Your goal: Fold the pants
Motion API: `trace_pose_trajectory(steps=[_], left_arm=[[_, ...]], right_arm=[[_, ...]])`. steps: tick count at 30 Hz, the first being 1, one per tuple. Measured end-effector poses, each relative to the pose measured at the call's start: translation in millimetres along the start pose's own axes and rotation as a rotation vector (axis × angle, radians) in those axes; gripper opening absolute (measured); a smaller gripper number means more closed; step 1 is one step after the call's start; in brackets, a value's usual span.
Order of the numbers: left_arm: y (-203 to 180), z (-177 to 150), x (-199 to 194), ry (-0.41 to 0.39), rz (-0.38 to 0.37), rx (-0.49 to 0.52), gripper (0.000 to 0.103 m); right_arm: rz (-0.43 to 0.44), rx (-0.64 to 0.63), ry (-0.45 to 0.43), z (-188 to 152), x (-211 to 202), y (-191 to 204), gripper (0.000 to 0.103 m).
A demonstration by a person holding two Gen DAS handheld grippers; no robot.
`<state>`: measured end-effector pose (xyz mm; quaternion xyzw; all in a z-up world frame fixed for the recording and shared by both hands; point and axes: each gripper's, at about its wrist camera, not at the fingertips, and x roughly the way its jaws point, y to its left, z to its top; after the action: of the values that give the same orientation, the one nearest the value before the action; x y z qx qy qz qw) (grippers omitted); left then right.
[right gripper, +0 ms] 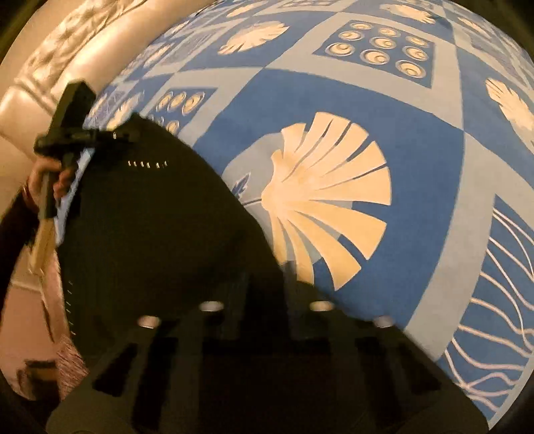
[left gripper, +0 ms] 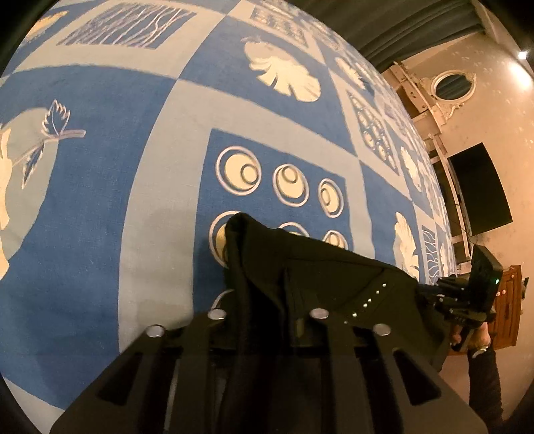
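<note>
Black pants (left gripper: 317,267) with a row of small shiny studs hang above a blue and grey patterned bedspread (left gripper: 133,167). My left gripper (left gripper: 267,290) is shut on a bunched edge of the fabric, which rises in a fold above its fingers. At the right edge of this view, my right gripper (left gripper: 444,290) holds the far end of the cloth. In the blurred right wrist view, the pants (right gripper: 150,217) stretch as a dark sheet from the left gripper (right gripper: 116,135) at upper left down to my right gripper (right gripper: 267,277), which is shut on the fabric. A hand (right gripper: 43,173) grips the left tool's handle.
The bedspread (right gripper: 417,150) fills most of both views. A cream padded headboard (right gripper: 50,66) lies beyond its far left edge. Past the bed's other side are a black screen (left gripper: 480,190), a wooden cabinet (left gripper: 507,300), an ornate oval frame (left gripper: 454,85) and a dark curtain (left gripper: 417,26).
</note>
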<state>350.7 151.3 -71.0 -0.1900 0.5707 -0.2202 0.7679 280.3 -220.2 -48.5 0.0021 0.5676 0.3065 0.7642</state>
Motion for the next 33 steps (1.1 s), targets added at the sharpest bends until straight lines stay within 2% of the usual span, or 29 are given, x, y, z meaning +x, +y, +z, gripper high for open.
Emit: trace_pose_trajectory(steps=[4, 7, 11, 14, 18, 20, 23, 26, 27, 28, 30, 33], left_arm=[[-10, -7, -25, -0.085, -0.098, 0.04, 0.012], [-17, -24, -58, -0.166, -0.189, 0.081, 0.012], [-16, -62, -104, -0.265, -0.295, 0.089, 0.012], [-3, -111, -136, -0.32, -0.344, 0.067, 0.012], [20, -174, -144, -0.314, -0.338, -0.032, 0.012], [27, -206, -140, -0.288, -0.301, -0.074, 0.013], [22, -233, -133, -0.248, -0.297, -0.118, 0.015], [3, -242, -129, -0.238, -0.301, -0.115, 0.017], [-8, -242, -128, -0.244, -0.305, -0.117, 0.03], [-12, -243, -126, -0.249, -0.309, -0.125, 0.047], [-24, -241, -122, -0.262, -0.327, -0.165, 0.067], [-33, -231, -119, -0.298, -0.377, -0.236, 0.068]], right_arm=[[-0.033, -0.069, -0.084, -19, -32, 37, 0.007], [-0.131, -0.182, -0.16, -49, -59, 84, 0.007], [-0.212, -0.269, -0.251, -105, -77, 135, 0.007], [-0.272, -0.313, -0.275, -156, -68, 163, 0.007], [-0.308, -0.314, -0.241, -210, -35, 180, 0.008], [-0.319, -0.315, -0.234, -224, -27, 181, 0.016], [-0.38, -0.373, -0.219, -243, -10, 192, 0.026], [-0.458, -0.427, -0.232, -252, -1, 204, 0.027], [-0.48, -0.444, -0.237, -254, 0, 208, 0.027], [-0.506, -0.461, -0.245, -256, 1, 211, 0.027], [-0.544, -0.486, -0.255, -260, 3, 216, 0.027], [-0.587, -0.521, -0.267, -264, 6, 220, 0.027]])
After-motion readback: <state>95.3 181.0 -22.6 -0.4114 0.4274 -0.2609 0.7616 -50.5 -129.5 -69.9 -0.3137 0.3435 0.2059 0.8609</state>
